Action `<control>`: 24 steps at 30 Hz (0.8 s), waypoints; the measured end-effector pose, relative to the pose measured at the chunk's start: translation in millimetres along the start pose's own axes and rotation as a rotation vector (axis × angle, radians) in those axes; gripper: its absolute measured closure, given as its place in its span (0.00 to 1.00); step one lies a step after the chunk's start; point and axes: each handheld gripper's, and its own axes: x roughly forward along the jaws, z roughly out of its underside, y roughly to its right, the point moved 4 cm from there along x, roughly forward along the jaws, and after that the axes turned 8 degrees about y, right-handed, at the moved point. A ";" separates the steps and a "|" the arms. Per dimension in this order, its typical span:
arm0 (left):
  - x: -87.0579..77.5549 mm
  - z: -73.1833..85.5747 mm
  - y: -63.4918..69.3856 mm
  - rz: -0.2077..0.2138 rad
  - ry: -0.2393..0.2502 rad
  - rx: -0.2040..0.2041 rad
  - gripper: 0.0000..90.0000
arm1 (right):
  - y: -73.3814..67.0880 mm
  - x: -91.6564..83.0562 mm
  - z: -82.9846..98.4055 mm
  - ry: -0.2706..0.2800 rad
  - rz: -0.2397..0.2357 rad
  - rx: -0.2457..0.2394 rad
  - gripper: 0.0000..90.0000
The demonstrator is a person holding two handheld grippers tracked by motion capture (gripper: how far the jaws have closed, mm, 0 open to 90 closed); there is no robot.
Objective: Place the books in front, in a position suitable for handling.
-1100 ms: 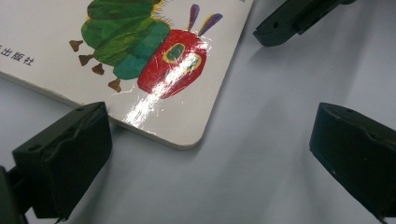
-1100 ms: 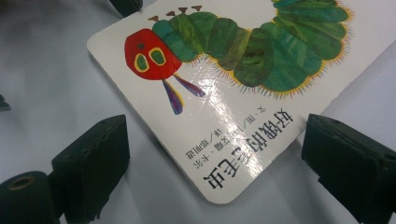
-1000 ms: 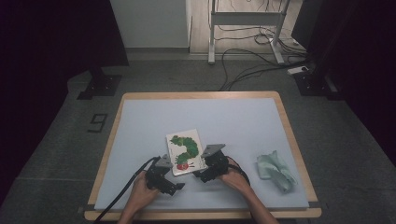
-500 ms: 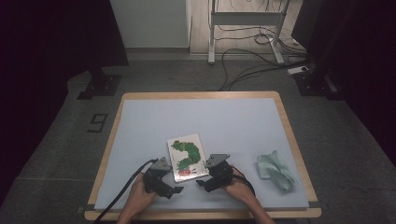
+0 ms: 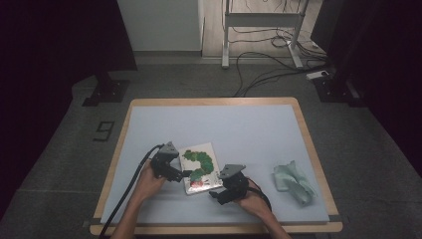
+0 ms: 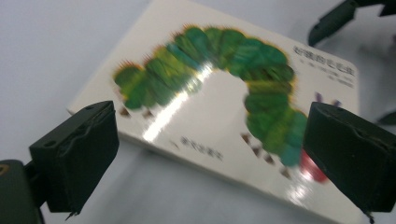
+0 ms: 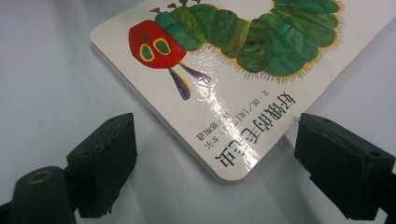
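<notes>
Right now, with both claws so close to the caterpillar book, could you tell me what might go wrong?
The book lies flat on the table, so a claw may slide over its glossy cover rather than catch an edge. The right claw, open at one rounded corner, could push the book towards the left claw.

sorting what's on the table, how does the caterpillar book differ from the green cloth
The caterpillar book is a stiff, flat, glossy board with rounded corners; the green cloth is soft and crumpled in a heap. The book is white with a printed green caterpillar and red head; the cloth is plain pale green. The book lies between the left claw and right claw; the cloth sits apart, right of both. Both rest on the table.
</notes>
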 end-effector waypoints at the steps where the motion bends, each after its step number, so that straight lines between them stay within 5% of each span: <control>1: 2.6 -2.3 -2.6 -0.007 0.000 0.010 0.03 | 0.0 0.0 0.0 0.000 0.003 0.002 0.14; 12: 34.4 -16.6 -28.5 -0.012 -0.056 0.045 0.02 | 0.9 -0.2 0.1 0.001 0.021 0.008 0.14; 21: 53.0 -15.0 -37.6 0.021 -0.039 -0.012 0.01 | 3.3 0.3 0.1 -0.002 0.034 0.027 0.14; 24: 58.8 -13.8 -33.9 0.080 -0.038 -0.042 0.01 | 4.8 0.9 -0.4 -0.003 0.047 0.033 0.14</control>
